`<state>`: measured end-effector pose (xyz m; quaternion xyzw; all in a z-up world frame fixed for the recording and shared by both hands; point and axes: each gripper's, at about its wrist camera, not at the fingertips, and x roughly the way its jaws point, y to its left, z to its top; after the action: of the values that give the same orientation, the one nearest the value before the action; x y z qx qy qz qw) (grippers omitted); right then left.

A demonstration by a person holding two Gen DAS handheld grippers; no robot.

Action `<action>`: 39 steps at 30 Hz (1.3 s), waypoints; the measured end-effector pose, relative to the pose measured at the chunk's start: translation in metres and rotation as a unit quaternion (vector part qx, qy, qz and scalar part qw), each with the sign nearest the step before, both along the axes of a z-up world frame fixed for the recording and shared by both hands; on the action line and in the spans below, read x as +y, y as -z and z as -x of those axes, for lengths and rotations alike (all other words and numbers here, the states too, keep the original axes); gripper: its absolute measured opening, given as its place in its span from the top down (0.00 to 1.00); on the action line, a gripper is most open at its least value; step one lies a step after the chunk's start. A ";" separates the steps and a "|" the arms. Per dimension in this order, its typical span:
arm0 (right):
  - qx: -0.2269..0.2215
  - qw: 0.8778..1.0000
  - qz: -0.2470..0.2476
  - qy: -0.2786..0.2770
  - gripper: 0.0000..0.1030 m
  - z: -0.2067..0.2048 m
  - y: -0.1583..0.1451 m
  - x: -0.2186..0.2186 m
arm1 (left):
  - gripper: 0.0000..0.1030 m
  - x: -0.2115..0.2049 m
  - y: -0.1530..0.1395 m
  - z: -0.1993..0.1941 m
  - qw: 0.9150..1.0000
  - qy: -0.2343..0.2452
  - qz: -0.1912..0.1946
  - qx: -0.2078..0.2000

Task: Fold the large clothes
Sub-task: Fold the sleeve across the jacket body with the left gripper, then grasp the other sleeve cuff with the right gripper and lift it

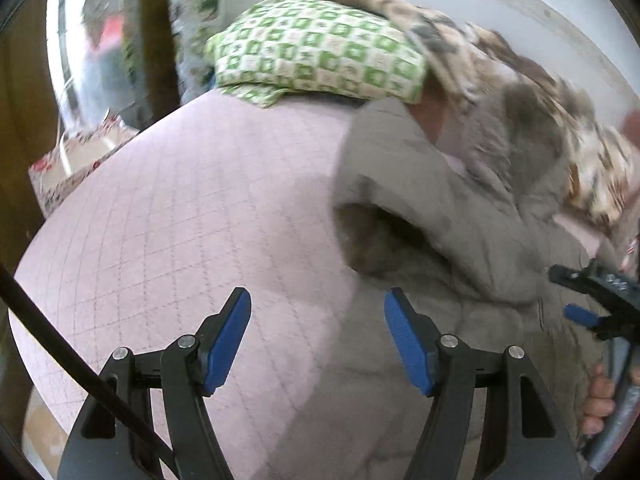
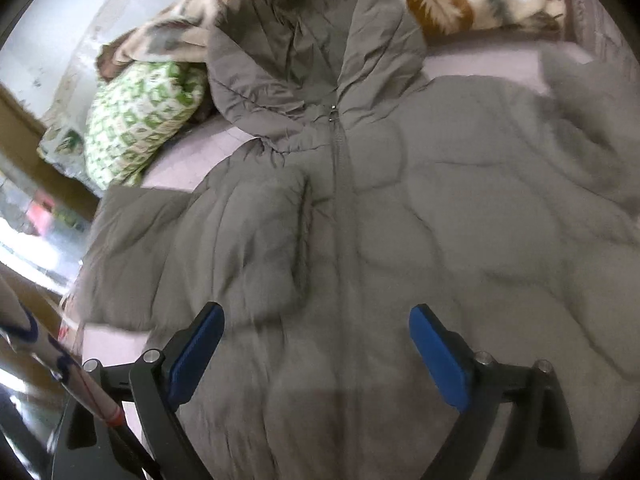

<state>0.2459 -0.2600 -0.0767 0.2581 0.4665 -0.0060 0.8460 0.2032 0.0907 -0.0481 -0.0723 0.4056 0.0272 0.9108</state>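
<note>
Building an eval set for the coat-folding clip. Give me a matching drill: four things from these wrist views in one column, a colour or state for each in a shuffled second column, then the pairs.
Column 1
1. coat
2. pillow
3. bed cover
4. left gripper

Column 2
A. green and white squares
B. pink, quilted in diamonds
C. open, holding nothing
D. grey, padded, zipped up, hood at the far end

Pairs: 1-D, 2-A, 3-B, 4-C

The right gripper would also fit C: its jaws stand apart above the coat.
</note>
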 end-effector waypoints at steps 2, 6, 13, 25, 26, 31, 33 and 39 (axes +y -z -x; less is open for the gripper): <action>0.014 1.000 -0.013 -0.006 0.06 -0.021 0.009 0.008 | 0.34 0.012 -0.002 -0.004 1.000 -0.012 0.012 0.000; 0.046 0.998 -0.020 -0.032 0.67 -0.040 0.017 0.032 | 0.34 0.023 0.001 -0.011 0.999 -0.027 0.027 0.009; 0.013 0.997 0.071 -0.020 0.81 -0.029 -0.029 0.015 | 0.34 0.021 0.010 -0.008 0.999 -0.019 0.034 0.034; 0.085 0.966 0.217 0.115 0.82 -0.013 -0.014 -0.110 | 0.34 -0.013 0.030 -0.011 0.997 0.020 0.029 0.070; 0.091 0.965 0.213 0.119 0.82 -0.015 -0.007 -0.115 | 0.34 -0.015 0.032 -0.012 0.997 0.022 0.025 0.072; 0.114 0.966 0.195 0.130 0.78 -0.024 0.026 -0.124 | 0.34 -0.026 0.038 -0.017 0.996 0.027 0.005 0.081; 0.113 0.966 0.191 0.134 0.76 -0.024 0.033 -0.126 | 0.34 -0.028 0.036 -0.018 0.996 0.027 0.008 0.081; 0.110 0.967 0.192 0.122 0.58 -0.024 0.032 -0.128 | 0.34 -0.045 0.028 -0.012 0.997 0.042 0.001 0.071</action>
<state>0.2699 -0.3883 -0.1092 0.1433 0.5121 -0.2272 0.8159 0.2148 0.0462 -0.0764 -0.0545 0.4722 -0.0063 0.8798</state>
